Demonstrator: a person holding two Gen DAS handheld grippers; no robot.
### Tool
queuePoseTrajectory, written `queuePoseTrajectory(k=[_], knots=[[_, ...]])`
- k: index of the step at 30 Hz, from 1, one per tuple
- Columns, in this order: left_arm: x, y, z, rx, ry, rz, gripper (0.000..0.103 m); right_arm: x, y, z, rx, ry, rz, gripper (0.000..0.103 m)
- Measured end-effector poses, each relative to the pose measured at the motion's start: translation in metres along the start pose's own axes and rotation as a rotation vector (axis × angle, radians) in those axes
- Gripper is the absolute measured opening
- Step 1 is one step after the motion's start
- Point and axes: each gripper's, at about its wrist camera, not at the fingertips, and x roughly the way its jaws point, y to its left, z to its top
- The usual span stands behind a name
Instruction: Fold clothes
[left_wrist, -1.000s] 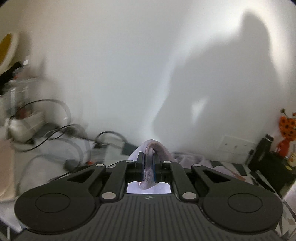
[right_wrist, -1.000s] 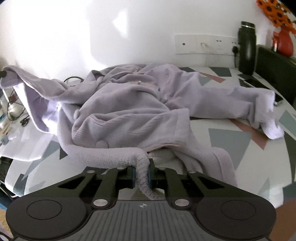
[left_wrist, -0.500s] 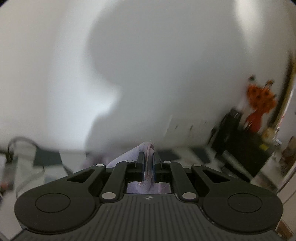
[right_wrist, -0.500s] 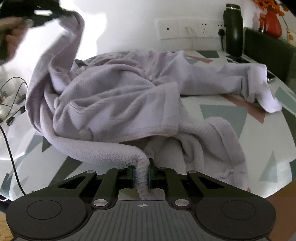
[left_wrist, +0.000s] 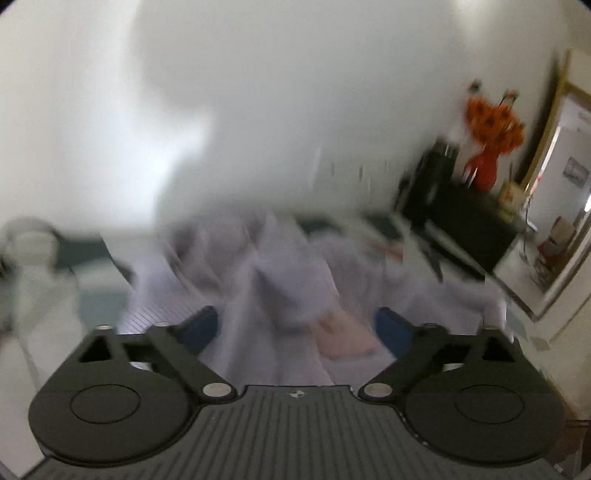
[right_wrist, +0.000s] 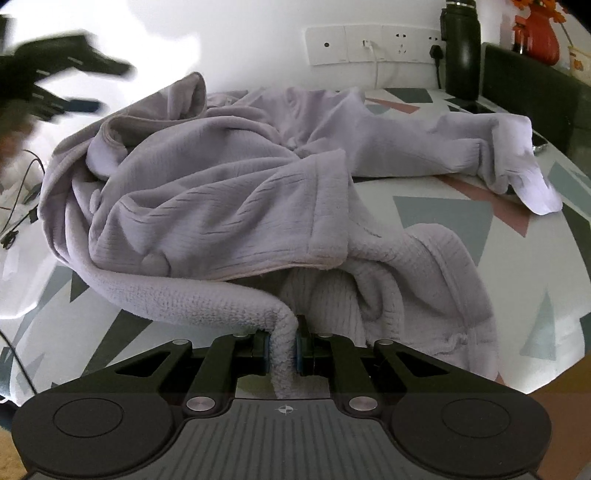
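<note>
Right wrist view: the right tool (right_wrist: 282, 349) pinches a fuzzy edge of the lilac garment (right_wrist: 229, 206), which lies crumpled on the patterned desk (right_wrist: 436, 218). Farther left, the left tool (right_wrist: 92, 86) hangs above it, jaws opening with nothing between them.
</note>
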Motion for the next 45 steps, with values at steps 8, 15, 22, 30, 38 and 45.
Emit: queuePoseTrajectory(k=[8,15,22,30,38,45], knots=[[-0.045,0.049,-0.062,-0.098,0.091,0.104,0.097,0.004,0.000,0.001,0.004,-0.010,0.001,0.011],[-0.030,0.041,-0.138,-0.076,0.236,0.151,0.089,0.007,0.002,0.002,-0.012,-0.013,-0.012,0.012],[-0.033,0.048,-0.115,-0.207,0.169,0.159,0.009,0.008,0.006,0.010,-0.034,0.025,-0.029,0.011],[-0.116,0.040,-0.092,-0.156,0.030,0.171,0.008,-0.046,0.006,0.036,-0.035,-0.050,0.067,0.009],[-0.162,0.037,-0.140,-0.271,0.172,0.192,0.008,-0.050,0.007,0.030,-0.053,0.049,0.080,0.009],[-0.177,0.035,-0.193,-0.398,0.299,0.225,0.008,-0.048,0.010,0.023,-0.037,0.073,0.112,0.024]])
